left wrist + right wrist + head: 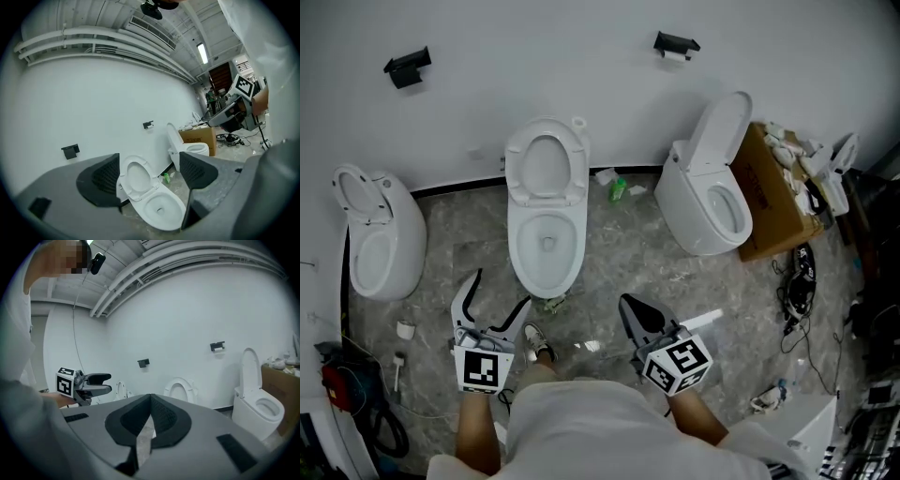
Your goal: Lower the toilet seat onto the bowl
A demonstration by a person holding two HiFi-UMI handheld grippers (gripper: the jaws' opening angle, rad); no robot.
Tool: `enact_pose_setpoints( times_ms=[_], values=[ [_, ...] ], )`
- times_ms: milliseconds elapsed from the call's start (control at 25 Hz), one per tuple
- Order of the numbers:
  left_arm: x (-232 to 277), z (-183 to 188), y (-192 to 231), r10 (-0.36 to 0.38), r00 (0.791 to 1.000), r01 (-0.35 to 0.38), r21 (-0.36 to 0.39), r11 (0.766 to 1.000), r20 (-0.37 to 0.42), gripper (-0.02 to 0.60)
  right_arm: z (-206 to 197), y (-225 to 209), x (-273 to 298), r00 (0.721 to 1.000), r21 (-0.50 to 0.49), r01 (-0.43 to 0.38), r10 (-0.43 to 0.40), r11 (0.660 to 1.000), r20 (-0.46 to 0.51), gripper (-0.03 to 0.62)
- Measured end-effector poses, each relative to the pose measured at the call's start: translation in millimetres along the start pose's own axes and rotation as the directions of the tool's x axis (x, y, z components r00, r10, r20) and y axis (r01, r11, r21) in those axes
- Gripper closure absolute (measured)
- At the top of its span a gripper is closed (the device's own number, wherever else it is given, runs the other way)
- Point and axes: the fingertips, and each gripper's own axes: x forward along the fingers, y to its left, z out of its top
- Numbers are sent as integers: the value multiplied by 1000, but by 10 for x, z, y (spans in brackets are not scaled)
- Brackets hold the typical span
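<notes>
Left gripper (501, 292) gapes wide, nothing between its jaws; right gripper (628, 307) is pinched closed, empty. Just ahead, the middle toilet bowl (521, 255) is uncovered, with its toilet seat (546, 164) raised against the wall.

1. White ceramic toilet (548, 253) stands mid-frame on the grey marbled floor (619, 258), its back to the white wall (534, 56). Its white oval seat (546, 167) is raised and leans toward the wall, leaving the bowl uncovered.
2. Left claw (502, 289): jaws spread wide with nothing between them, just short of the bowl's front rim and not touching it.
3. Right claw (626, 302): jaws together, over the floor to the right of the bowl.
4. Second white toilet (380, 234) at left. Third white toilet (712, 187) at right, lid up, beside a brown cardboard box (773, 202).
5. Small green bottle (618, 190) on the floor by the wall.
</notes>
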Motion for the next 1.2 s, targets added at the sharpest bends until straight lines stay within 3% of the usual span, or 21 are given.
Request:
enact_pose_setpoints(
  times_ms=[280, 600, 800, 1000, 1200],
  values=[
    [980, -385, 1046, -88, 996, 87, -24, 996, -28, 199, 516, 87, 1248, 998, -52, 10, -13, 999, -53, 597],
    [2129, -584, 1445, -197, 978, 200, 47, 979, -73, 199, 622, -317, 1630, 989, -12, 117, -117, 993, -94, 595],
    [2946, -600, 1494, -215, 967, 232, 117, 966, -137, 199, 708, -679, 1839, 994, 24, 89, -87, 996, -60, 595],
    [3722, -714, 1537, -244, 931, 306, 212, 928, -273, 199, 838, -1116, 2082, 998, 30, 38, -37, 999, -47, 597],
    [4430, -1127, 1681, -249, 864, 390, 269, 881, -439, 199, 767, -1477, 2336, 998, 70, 16, -12, 997, -58, 595]
  ],
)
